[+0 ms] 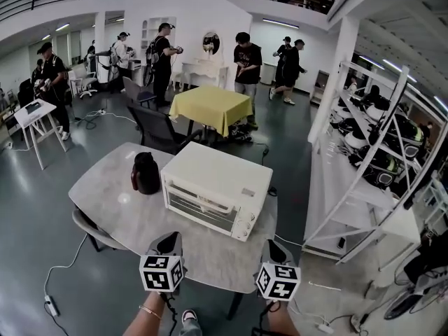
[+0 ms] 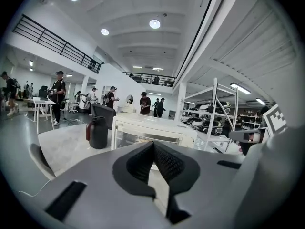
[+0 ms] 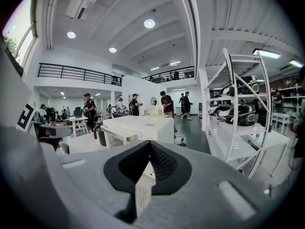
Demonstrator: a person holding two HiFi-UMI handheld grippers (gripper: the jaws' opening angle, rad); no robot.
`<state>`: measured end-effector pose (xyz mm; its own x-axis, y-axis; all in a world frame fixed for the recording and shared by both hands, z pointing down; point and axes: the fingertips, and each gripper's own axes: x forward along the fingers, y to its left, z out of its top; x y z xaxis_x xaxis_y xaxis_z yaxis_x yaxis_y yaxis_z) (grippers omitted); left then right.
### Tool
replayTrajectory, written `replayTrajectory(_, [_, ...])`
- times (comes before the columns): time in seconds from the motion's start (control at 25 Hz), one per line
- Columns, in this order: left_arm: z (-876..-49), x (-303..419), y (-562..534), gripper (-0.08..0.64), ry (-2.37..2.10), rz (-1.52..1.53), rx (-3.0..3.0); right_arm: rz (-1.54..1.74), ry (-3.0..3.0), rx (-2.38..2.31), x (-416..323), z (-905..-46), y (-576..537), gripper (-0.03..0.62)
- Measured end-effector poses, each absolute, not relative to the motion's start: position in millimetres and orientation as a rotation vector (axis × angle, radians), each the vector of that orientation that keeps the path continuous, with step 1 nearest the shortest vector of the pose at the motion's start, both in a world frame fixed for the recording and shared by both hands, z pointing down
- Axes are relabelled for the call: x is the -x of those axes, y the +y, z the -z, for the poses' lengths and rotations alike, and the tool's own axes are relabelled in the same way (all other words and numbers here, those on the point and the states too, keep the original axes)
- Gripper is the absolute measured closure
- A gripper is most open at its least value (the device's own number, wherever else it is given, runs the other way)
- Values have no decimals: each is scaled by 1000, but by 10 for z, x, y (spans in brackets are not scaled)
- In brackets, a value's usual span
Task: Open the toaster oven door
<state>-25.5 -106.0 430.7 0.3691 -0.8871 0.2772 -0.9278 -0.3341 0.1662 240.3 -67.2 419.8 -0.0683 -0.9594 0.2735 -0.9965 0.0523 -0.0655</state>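
My left claw (image 1: 168,238): I see grey moulded shell, black ribbed pads (image 2: 167,164), dark rectangular slot (image 2: 66,200) sunk in housing. White cube (image 1: 162,272) with black square markers at rear. My right claw (image 1: 273,245): same grey shell, black pads, matching marker cube (image 1: 278,281). Thin bracelet (image 1: 149,311) on left wrist.

a bare strip of worktop (image 1: 210,254) lies between the oven (image 1: 217,177) front and the left tool (image 1: 168,239) and right tool (image 1: 274,247) at the near edge. a dark jug (image 1: 145,173) just beside the oven's left side blocks that flank. a shelf rack (image 1: 371,180) stands well apart on the right.
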Motion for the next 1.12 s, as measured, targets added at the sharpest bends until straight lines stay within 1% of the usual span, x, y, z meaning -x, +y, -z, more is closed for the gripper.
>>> replayTrajectory(0.28, [-4132, 479, -1743, 555, -1591, -170, -2363, -322, -2130, -2093, -2275, -3975, -1232, 588])
replayTrajectory(0.56, [-4255, 609, -2251, 555, -1584, -172, -2354, -320, -2094, -2155, -2271, -4016, -1605, 588])
replayTrajectory(1.12, [-4322, 683, -2386, 555, -1664, -191, -2258, -322, -2141, -2085, -2342, -3983, -2034, 588])
